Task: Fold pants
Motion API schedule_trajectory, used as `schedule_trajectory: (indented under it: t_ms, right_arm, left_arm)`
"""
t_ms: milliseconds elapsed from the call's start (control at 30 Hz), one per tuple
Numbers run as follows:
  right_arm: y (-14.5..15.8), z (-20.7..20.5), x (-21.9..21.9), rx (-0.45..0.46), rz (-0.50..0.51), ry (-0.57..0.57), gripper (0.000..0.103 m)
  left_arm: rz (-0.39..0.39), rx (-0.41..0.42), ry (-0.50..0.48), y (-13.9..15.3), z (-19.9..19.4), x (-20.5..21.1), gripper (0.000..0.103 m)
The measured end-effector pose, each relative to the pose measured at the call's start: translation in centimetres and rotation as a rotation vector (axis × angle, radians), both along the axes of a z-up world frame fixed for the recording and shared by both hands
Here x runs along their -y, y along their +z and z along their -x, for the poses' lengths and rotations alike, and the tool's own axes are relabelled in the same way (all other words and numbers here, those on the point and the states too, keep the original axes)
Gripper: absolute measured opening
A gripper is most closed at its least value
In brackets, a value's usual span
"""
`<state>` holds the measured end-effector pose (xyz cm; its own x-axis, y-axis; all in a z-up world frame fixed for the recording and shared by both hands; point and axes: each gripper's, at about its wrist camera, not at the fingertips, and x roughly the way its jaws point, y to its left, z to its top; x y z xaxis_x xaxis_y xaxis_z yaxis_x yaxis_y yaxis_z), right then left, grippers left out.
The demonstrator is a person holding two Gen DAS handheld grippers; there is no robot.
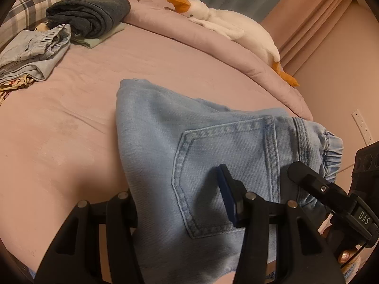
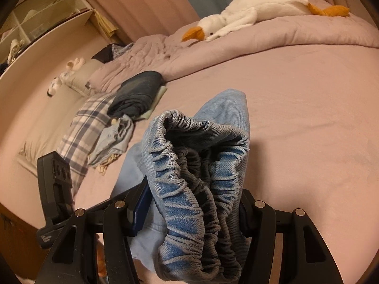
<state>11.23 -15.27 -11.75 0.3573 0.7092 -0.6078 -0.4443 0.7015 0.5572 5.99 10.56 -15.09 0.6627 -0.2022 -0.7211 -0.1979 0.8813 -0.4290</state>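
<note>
Light blue denim pants [image 1: 189, 142] with a back pocket and an elastic waistband lie folded over on the pink bed. My left gripper [image 1: 180, 203] is shut on the pants near the pocket, with the cloth draped over its left finger. My right gripper [image 2: 191, 210] is shut on the bunched elastic waistband [image 2: 199, 189], which bulges up between its fingers. In the left wrist view the right gripper [image 1: 327, 189] grips the waistband at the right. In the right wrist view the left gripper's body [image 2: 54, 189] stands at the left.
The pink bed sheet [image 1: 71, 130] spreads to the left and far side. A stack of folded clothes [image 1: 35, 54] and a dark folded garment [image 1: 90, 14] lie far left beside a plaid pillow [image 2: 83, 127]. A white plush goose [image 1: 227, 23] lies on the rolled quilt.
</note>
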Motion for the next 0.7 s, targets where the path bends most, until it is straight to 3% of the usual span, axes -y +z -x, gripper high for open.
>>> schedule_trajectory:
  t_ms: [700]
  right_arm:
    - [0.6,-1.6,-3.2,0.013,-0.003,0.059,0.062]
  left_arm:
    - [-0.034,-0.007,0.033,0.7,-1.8,-2.8,0.051]
